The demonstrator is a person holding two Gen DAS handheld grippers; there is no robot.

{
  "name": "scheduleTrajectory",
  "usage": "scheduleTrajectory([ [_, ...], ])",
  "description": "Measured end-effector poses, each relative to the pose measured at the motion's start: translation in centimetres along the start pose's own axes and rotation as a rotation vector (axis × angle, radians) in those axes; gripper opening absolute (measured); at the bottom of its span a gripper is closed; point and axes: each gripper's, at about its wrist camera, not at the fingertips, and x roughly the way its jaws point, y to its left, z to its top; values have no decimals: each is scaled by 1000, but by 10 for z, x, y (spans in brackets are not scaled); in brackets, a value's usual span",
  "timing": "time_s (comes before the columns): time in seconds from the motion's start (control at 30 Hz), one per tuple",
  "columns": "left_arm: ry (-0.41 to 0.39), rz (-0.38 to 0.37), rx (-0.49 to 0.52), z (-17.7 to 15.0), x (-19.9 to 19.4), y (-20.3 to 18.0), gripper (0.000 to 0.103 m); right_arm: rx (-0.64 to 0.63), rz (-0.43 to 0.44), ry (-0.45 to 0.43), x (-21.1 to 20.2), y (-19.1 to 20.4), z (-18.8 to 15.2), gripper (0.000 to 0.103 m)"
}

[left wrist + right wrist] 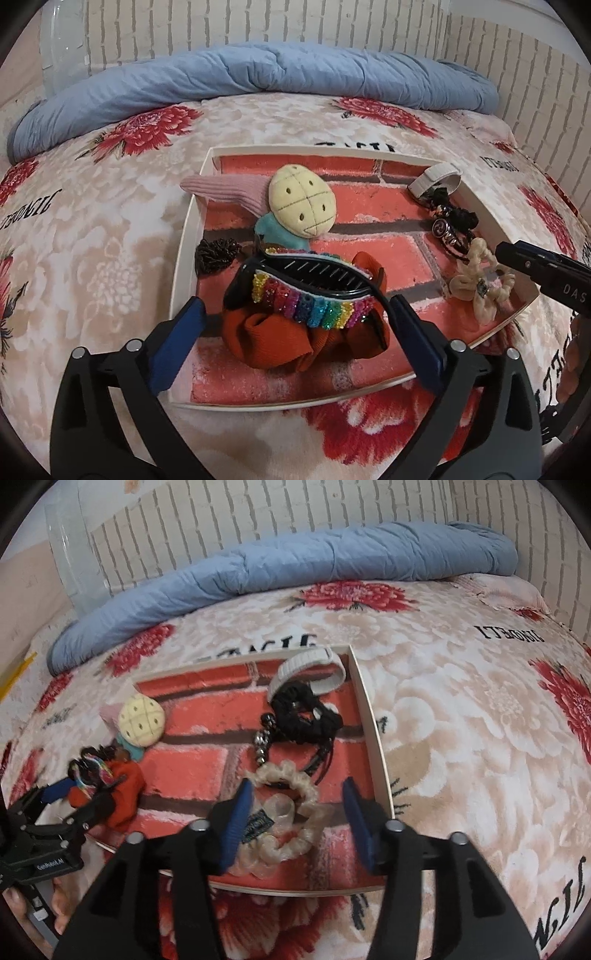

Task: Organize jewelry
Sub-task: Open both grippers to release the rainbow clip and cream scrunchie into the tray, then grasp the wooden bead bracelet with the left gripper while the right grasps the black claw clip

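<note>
A shallow white tray (184,236) with a red brick-print lining lies on the bed; it also shows in the right wrist view (373,716). My left gripper (295,317) is open around a black claw clip with rainbow beads (306,295) lying on an orange scrunchie (269,339). My right gripper (299,812) is open over a cream scrunchie (291,812), which also shows in the left wrist view (476,284). A yellow plush clip (301,205), a black scrunchie (310,712), a white band (314,664) and beaded bracelets (448,229) lie in the tray.
The tray rests on a floral blanket (92,240). A rolled blue duvet (258,74) lies along the far side against a white brick wall (295,22). A pink knitted piece (221,186) overlaps the tray's left rim. A dark beaded bit (216,254) lies near it.
</note>
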Motion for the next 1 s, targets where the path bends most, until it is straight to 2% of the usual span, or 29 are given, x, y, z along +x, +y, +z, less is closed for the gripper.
scheduleTrajectory([
  [0.1, -2, -15, -19, 0, -7, 3, 98, 6, -1, -38, -8, -1, 2, 63],
  [0.17, -7, -23, -31, -1, -14, 4, 98, 16, -2, -59, -14, -2, 3, 78],
  [0.23, -21, -15, -39, -3, -25, 5, 98, 15, -9, -92, -22, -4, 3, 83],
  [0.43, -67, 37, -61, -10, -66, 4, 98, -11, -26, -126, -54, -4, -2, 86],
  [0.5, -89, 43, -77, -15, -81, 5, 98, -18, -25, -148, -71, -5, -7, 94],
  [0.67, -125, 71, -111, -44, -118, 7, 98, -101, -80, -191, -111, -10, -37, 96],
  [0.8, -95, 101, -138, -70, -127, 8, 98, -138, -117, -188, -131, -20, -65, 96],
  [0.93, -67, 78, -170, -98, -130, 9, 98, -163, -134, -175, -143, -27, -99, 96],
  [1.0, -58, 92, -172, -110, -132, 4, 98, -170, -143, -167, -145, -29, -112, 96],
])
